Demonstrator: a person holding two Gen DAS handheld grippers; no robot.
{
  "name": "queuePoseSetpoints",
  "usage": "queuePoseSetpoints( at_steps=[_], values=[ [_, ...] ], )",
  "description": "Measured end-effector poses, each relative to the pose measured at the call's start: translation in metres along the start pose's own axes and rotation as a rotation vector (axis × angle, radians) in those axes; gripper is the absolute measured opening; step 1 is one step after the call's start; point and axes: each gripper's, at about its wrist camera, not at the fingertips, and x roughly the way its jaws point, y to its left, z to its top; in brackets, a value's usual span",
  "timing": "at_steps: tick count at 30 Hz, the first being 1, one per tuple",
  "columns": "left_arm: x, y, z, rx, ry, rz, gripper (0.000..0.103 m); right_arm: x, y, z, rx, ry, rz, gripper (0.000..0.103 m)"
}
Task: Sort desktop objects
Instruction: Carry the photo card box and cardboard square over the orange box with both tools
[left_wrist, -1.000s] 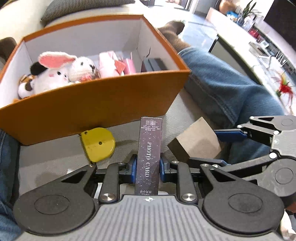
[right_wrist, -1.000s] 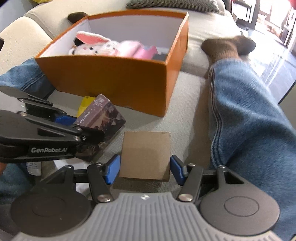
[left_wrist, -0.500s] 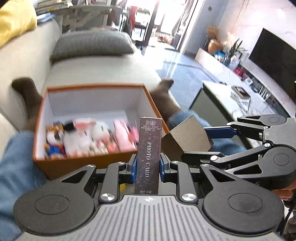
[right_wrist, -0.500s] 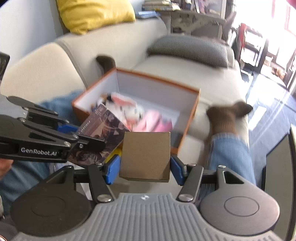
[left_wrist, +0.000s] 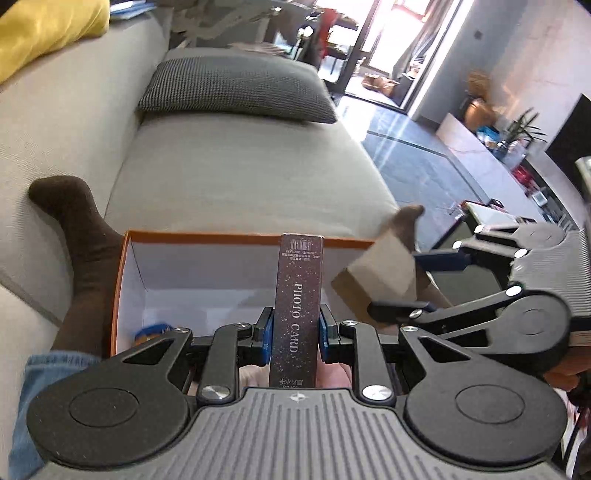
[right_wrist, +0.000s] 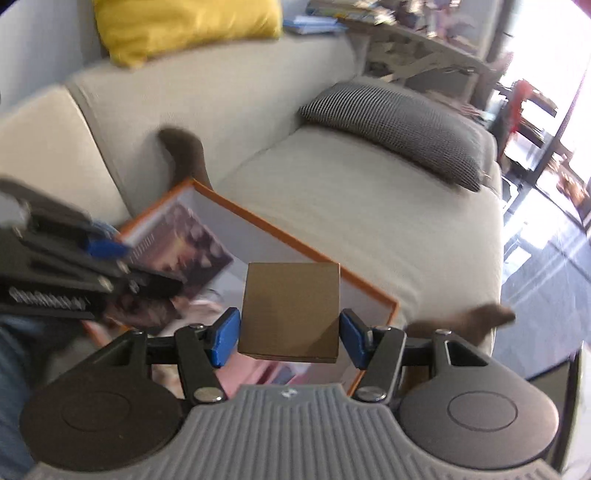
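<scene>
— Orange box (left_wrist: 122, 280) on the sofa (left_wrist: 236, 166): what hangs above it?
— Left hand-held gripper (left_wrist: 295, 332) clamps a dark card pack (left_wrist: 297, 295); right hand-held gripper (right_wrist: 290, 334) clamps a brown cardboard block (right_wrist: 291, 310), both over the box.

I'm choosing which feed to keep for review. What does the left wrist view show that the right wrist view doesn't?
Only the left wrist view: the "PHOTO CARD" lettering on the dark box clamped in the left claw, and a TV and a plant at far right.
Only the right wrist view: the brown box's broad face square-on in the right claw, and the dark box's printed cover.
Both: the orange box, beige sofa, grey cushion, yellow pillow, both held boxes.
</scene>
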Motion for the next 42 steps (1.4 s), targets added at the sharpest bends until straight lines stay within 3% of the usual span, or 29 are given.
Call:
queuePoseSetpoints(
  at_steps=[6,12,16,21,25,29,32,37,38,39,42],
  values=[
    [0.035,0.010,0.002,-0.016,0.016,-0.038,0.026,0.068,-0.021,0.009,0.019,0.142,0.002,0.061],
    [0.054,0.008,-0.003,-0.004,0.019,-0.055,0.026,0.103,-0.012,0.006,-0.138,0.226,-0.007,0.061],
    [0.060,0.009,-0.004,-0.007,0.021,-0.068,0.027,0.122,-0.017,0.009,-0.087,0.287,-0.058,0.061],
    [0.060,0.015,-0.005,-0.008,0.013,-0.074,0.027,0.141,-0.018,0.007,0.033,0.325,-0.101,0.061],
    [0.062,0.019,-0.006,-0.028,0.014,-0.083,0.026,0.149,-0.008,0.007,-0.016,0.328,-0.142,0.062],
    [0.060,0.025,-0.006,-0.042,0.013,-0.095,0.026,0.145,-0.008,0.010,-0.026,0.335,-0.126,0.064],
    [0.060,0.028,-0.003,-0.055,0.013,-0.097,0.026,0.133,-0.005,0.016,-0.083,0.323,-0.094,0.060],
    [0.057,0.032,-0.003,-0.063,0.011,-0.105,0.026,0.133,0.001,0.022,-0.094,0.338,-0.035,0.041],
    [0.057,0.032,-0.004,-0.065,0.012,-0.106,0.026,0.137,-0.005,0.022,-0.104,0.345,-0.047,0.030],
    [0.057,0.032,-0.004,-0.066,0.013,-0.106,0.026,0.140,-0.002,0.022,-0.120,0.353,-0.071,0.027],
    [0.058,0.032,-0.003,-0.066,0.016,-0.106,0.026,0.144,0.001,0.020,-0.164,0.356,-0.093,0.026]
  ],
)
